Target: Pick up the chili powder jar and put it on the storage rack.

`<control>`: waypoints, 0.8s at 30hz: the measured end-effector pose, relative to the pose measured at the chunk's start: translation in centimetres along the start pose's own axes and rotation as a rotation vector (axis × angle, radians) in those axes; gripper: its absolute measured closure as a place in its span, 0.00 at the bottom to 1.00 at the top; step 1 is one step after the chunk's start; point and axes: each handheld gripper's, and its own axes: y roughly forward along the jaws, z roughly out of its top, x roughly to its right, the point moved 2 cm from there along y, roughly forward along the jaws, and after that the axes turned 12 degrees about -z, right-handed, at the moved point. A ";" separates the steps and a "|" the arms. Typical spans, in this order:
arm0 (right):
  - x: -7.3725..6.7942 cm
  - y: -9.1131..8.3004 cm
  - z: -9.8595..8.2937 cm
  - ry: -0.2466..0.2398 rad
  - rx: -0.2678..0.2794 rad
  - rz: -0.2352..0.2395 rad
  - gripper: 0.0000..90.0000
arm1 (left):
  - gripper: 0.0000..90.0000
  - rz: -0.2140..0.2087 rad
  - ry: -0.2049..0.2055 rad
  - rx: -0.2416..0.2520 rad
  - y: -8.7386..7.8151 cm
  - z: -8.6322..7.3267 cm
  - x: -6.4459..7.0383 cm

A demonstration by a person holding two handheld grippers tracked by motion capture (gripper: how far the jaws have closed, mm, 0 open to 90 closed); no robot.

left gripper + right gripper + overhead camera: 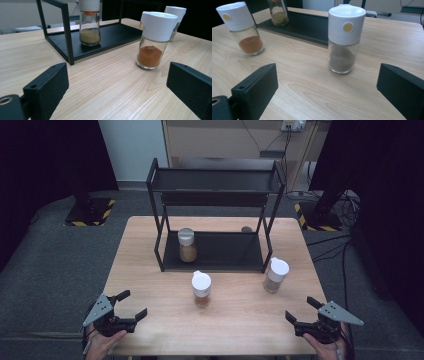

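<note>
Held the left gripper (134, 303) low over the near left corner of the table (150, 270), jaws spread wide with nothing between them. Held the right gripper (299, 308) the same way at the near right corner, also wide apart and empty. Seemed poised so as to give each claw a clear run at the jar ahead of it (judging by where each gripper view pointed).

Aimed the left one toward the orange spice jar (201, 289), upright on bare wood near the table's middle, just in front of the black rack (159, 220) and apart from it. Aimed the right one toward the grey-brown spice jar (275, 275), upright too, just off the rack's front right leg and, as far as could be told, not touching it.

Looked alike in build: clear glass bodies, tall white caps, a small yellow dot on each cap's side in the right gripper view. Showed rust-orange powder in the lower part of the first, duller grey-brown powder heaped in the second.

Noted a third jar (187, 245) of tan powder on the rack's lower shelf, toward its left end. Read as a hint that the two loose jars stood out front, well apart, for shelving one by one.
</note>
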 end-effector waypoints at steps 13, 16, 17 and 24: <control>-0.7 -0.3 1.0 -0.008 0.009 0.035 0.04 | 0.03 -0.015 -0.005 -0.003 0.3 0.1 -0.3; -1.1 -0.2 1.5 -0.001 0.010 0.061 0.04 | 0.03 -0.016 -0.006 -0.004 0.3 0.1 -0.3; -1.3 -0.2 1.8 -0.008 0.008 0.063 0.04 | 0.03 -0.016 -0.007 -0.003 0.3 0.0 -0.4; -2.0 0.2 3.5 -0.004 0.014 0.113 0.03 | 0.03 -0.013 -0.013 -0.002 0.1 0.0 -0.4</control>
